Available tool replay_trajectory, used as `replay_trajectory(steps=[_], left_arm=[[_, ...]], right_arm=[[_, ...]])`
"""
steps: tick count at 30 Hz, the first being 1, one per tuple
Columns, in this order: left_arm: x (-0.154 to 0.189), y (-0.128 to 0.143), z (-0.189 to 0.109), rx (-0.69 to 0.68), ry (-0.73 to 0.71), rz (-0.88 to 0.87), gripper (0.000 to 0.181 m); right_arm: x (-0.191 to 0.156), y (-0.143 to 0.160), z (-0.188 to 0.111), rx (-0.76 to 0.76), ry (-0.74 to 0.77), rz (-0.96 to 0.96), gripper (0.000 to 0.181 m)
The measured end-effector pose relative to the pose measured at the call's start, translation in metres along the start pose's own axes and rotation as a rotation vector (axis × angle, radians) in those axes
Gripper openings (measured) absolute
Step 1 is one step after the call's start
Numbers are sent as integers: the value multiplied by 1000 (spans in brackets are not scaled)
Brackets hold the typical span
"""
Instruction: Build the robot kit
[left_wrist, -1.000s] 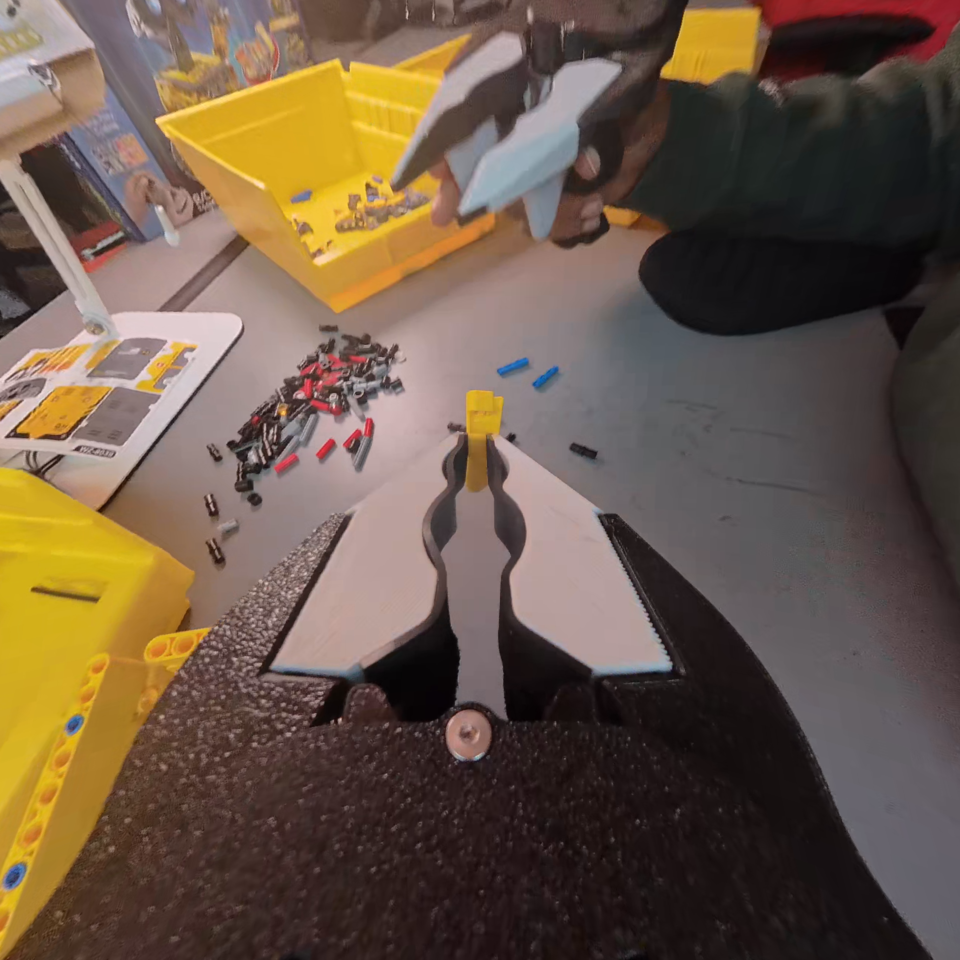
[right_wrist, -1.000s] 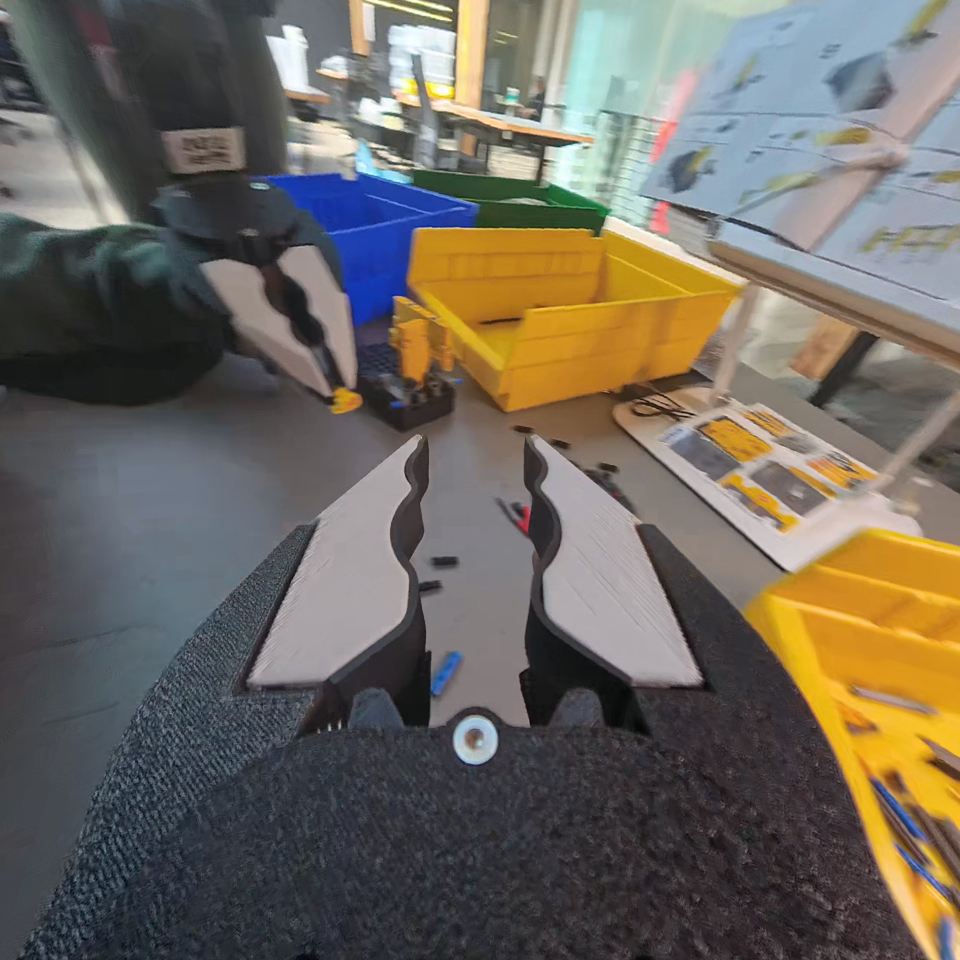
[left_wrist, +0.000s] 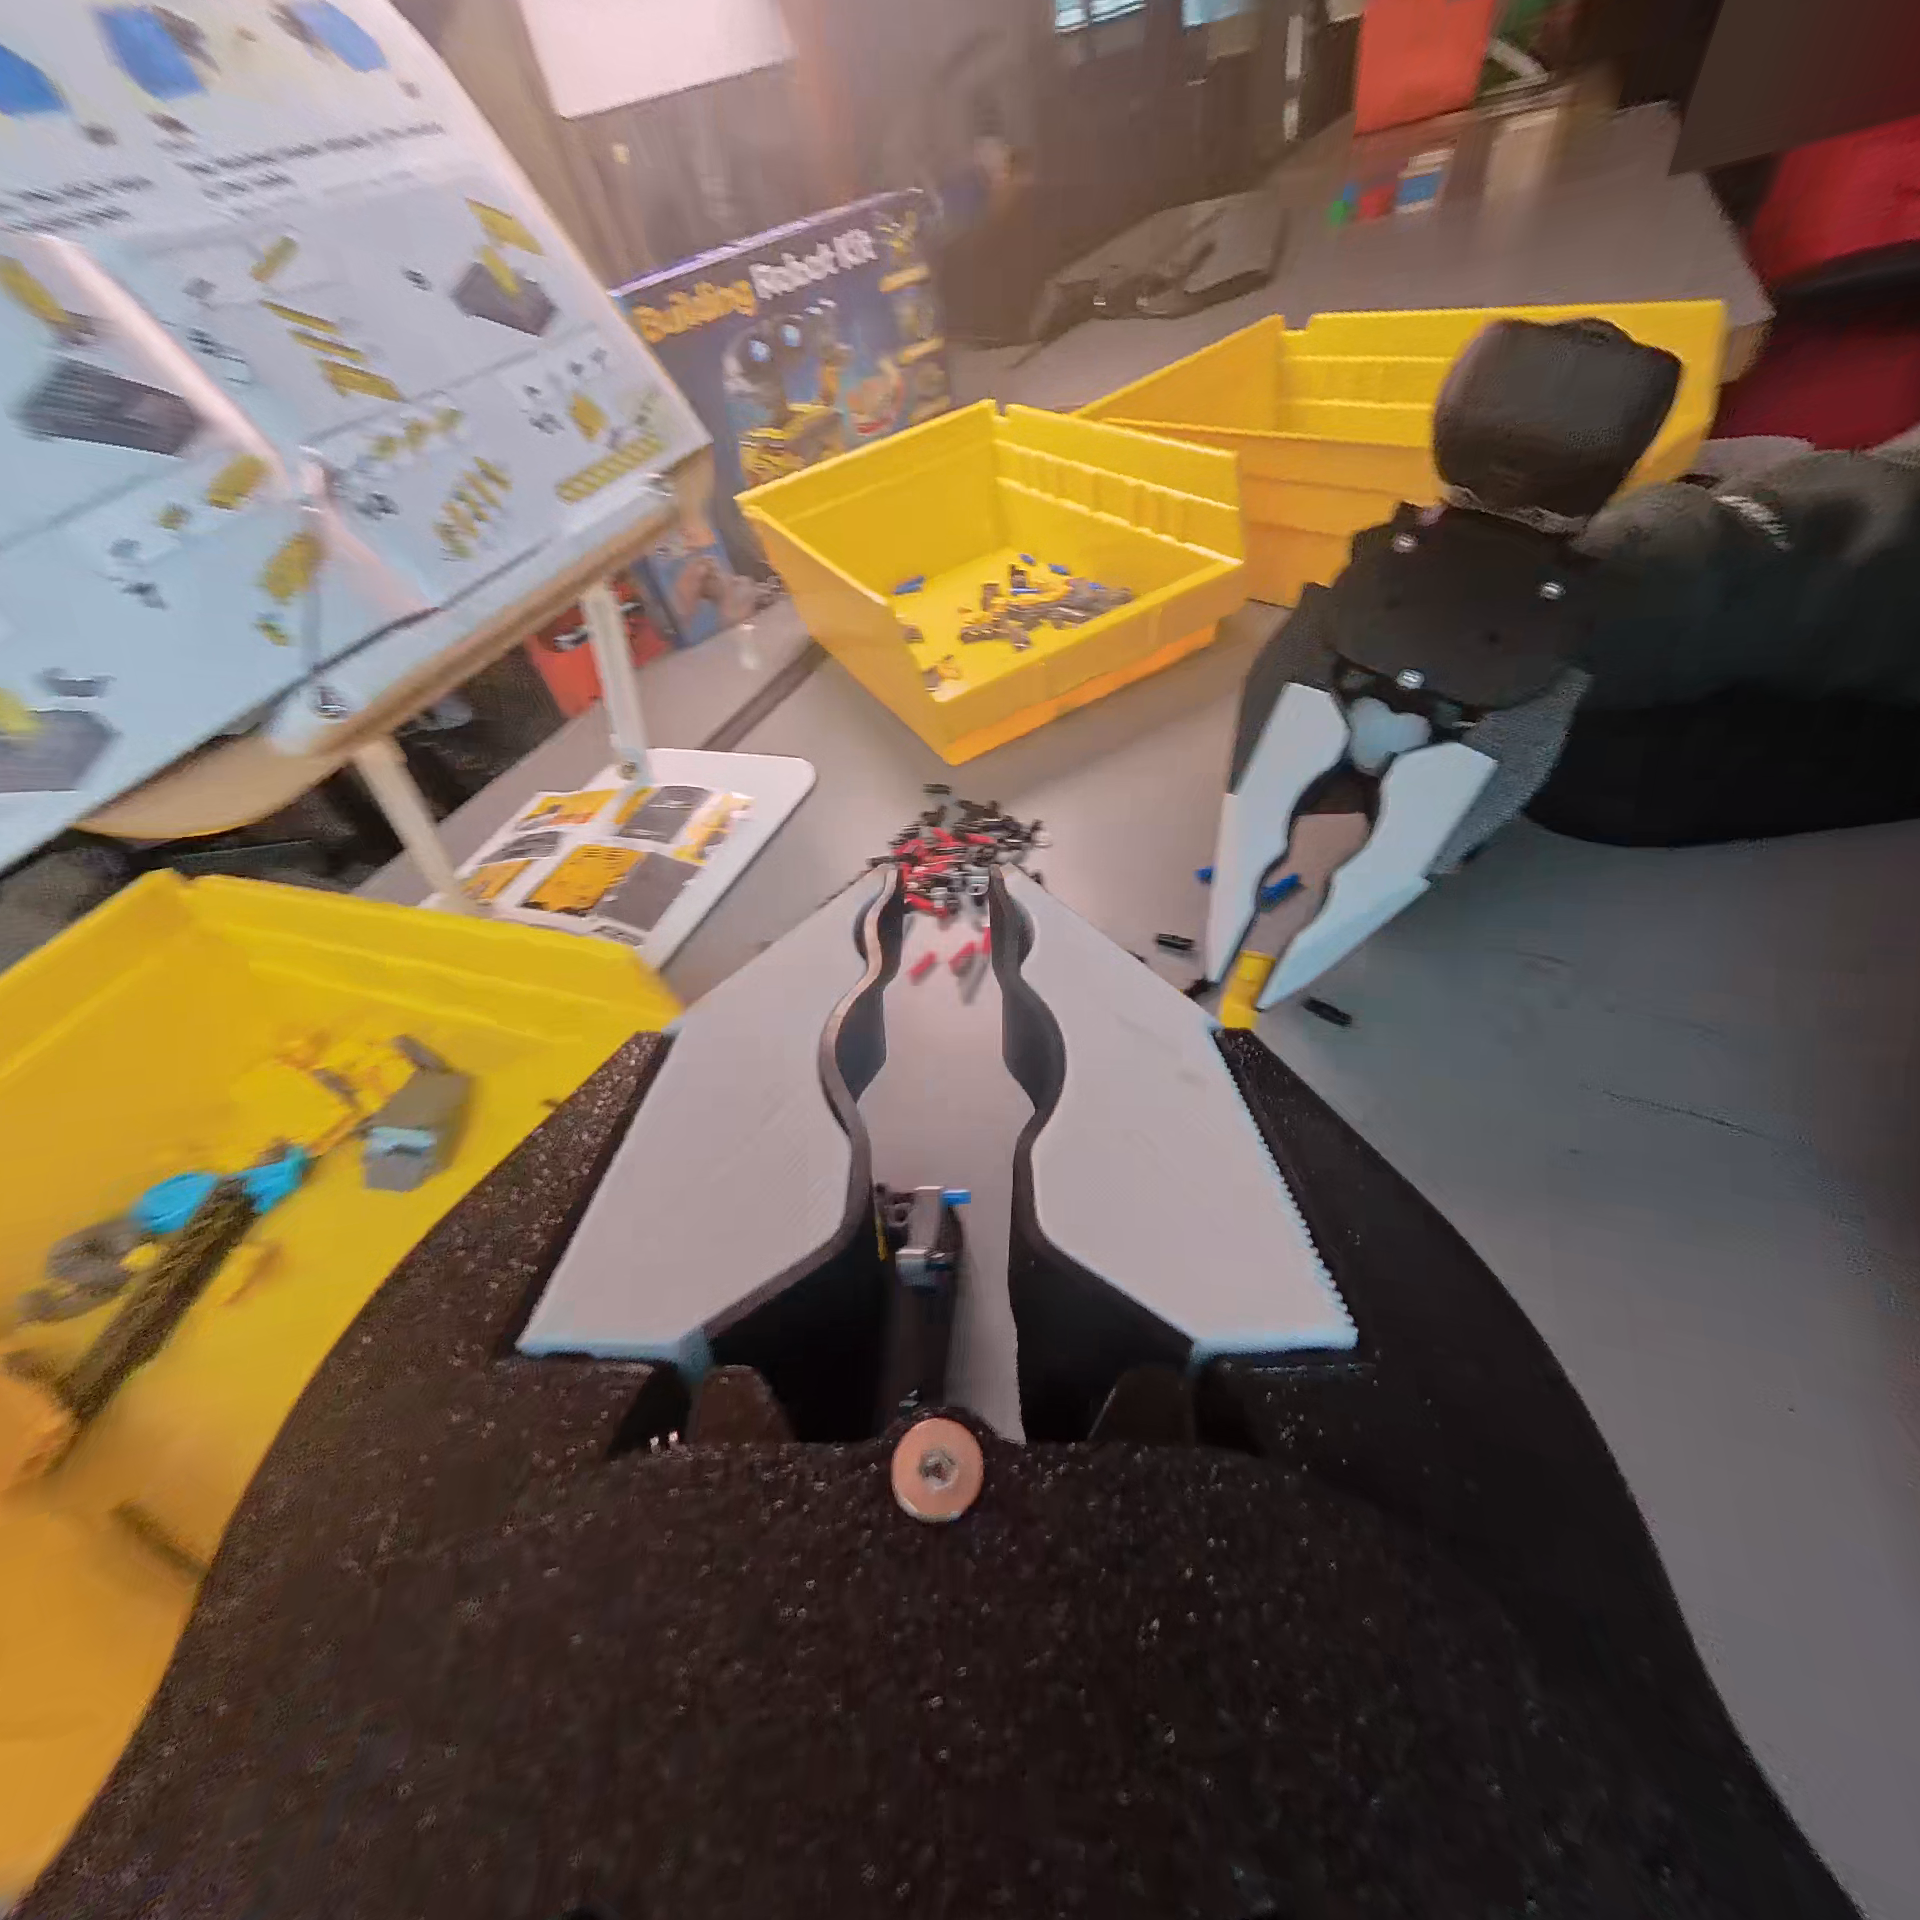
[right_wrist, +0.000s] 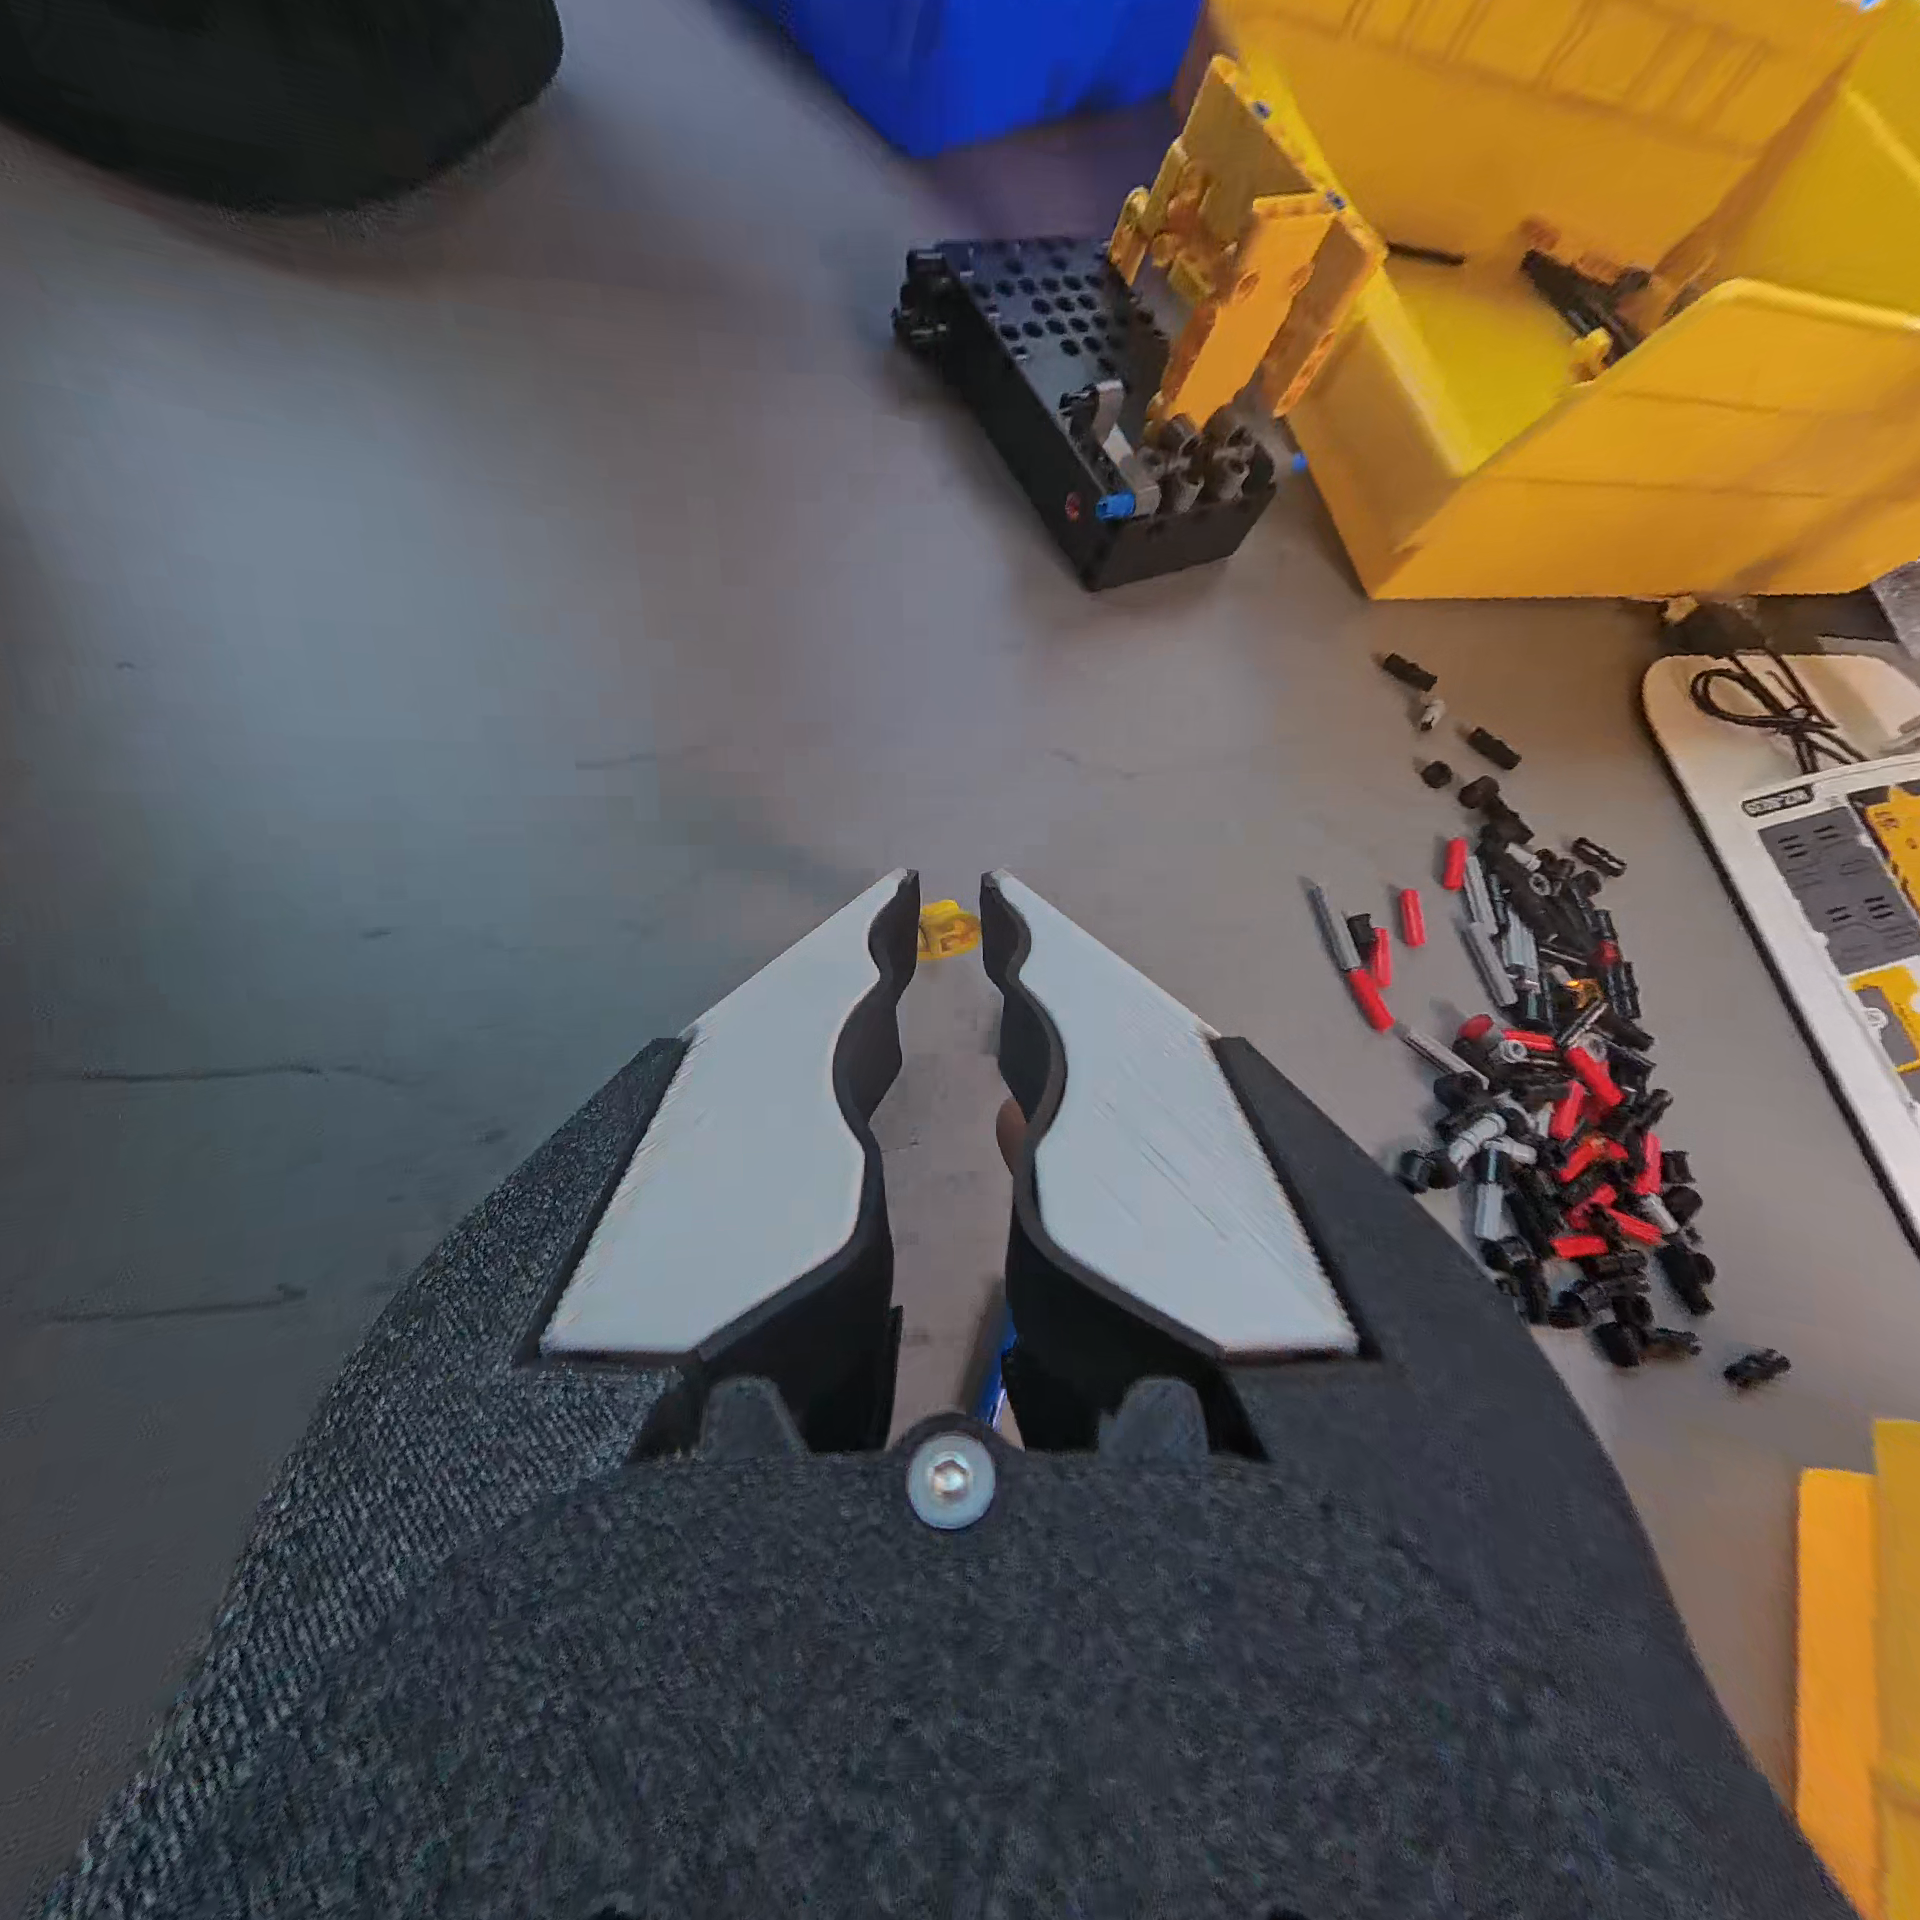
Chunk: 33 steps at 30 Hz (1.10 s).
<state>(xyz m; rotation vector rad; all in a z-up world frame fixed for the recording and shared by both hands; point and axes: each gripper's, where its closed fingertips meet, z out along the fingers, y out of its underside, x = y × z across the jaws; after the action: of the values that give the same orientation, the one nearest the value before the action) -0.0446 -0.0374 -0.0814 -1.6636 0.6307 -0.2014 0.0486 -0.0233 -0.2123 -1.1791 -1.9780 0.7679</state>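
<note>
The big grey table (right_wrist: 416, 727) holds everything. Behind the heap of tiny black, red and grey plastic pins (right_wrist: 1548, 1091) sits an open yellow plastic bin (left_wrist: 997, 582). More yellow bins stand near the heap. A white picture board on a stand (left_wrist: 260, 364) leans over the table, left of the heap in the left wrist view.

In the right wrist view, a black plastic block full of holes (right_wrist: 1039, 395), with a yellow built part on it, sits beyond the heap.

The left gripper (left_wrist: 940, 883) points straight at the heap. Its claw is apart and holds nothing.

The right gripper (right_wrist: 951, 894) is tipped down to the table, beside the heap. Its claw is a little apart, with one small yellow plastic piece (right_wrist: 945, 928) lying between the tips. The piece rests on the table and is not squeezed.
</note>
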Motion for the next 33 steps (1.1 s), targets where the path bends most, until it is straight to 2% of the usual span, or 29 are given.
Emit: replay_trajectory(steps=[3, 5, 10, 13, 17, 20, 23, 25, 28, 33], left_arm=[[-40, -10, -42, -12, -194, -32, 14], [-63, -3, -73, -63, -312, -64, 14], [-118, 43, -165, -310, -593, -122, 14], [-143, 70, -212, -472, -646, -219, 15], [-170, 109, -240, -695, -594, -291, 13], [-183, 143, -239, -855, -503, -350, 14], [-194, 169, -226, -967, -406, -386, 13], [-191, 187, -217, -1050, -297, -413, 15], [-182, 211, -223, -1219, -174, -357, 16], [-161, 222, -231, -1326, -16, -308, 22]], right_arm=[[-3, 8, 2, -56, -7, -24, 13], [-4, 11, 1, -67, -6, -29, 17], [5, -3, -10, 18, 18, 13, 25], [21, -25, -27, 174, 45, 95, 31], [35, -52, -54, 370, 54, 188, 38], [41, -58, -66, 444, 72, 227, 38], [46, -53, -68, 453, 92, 245, 38], [49, -49, -68, 447, 99, 259, 38], [52, -46, -69, 446, 115, 264, 37], [56, -39, -67, 437, 116, 293, 36]])
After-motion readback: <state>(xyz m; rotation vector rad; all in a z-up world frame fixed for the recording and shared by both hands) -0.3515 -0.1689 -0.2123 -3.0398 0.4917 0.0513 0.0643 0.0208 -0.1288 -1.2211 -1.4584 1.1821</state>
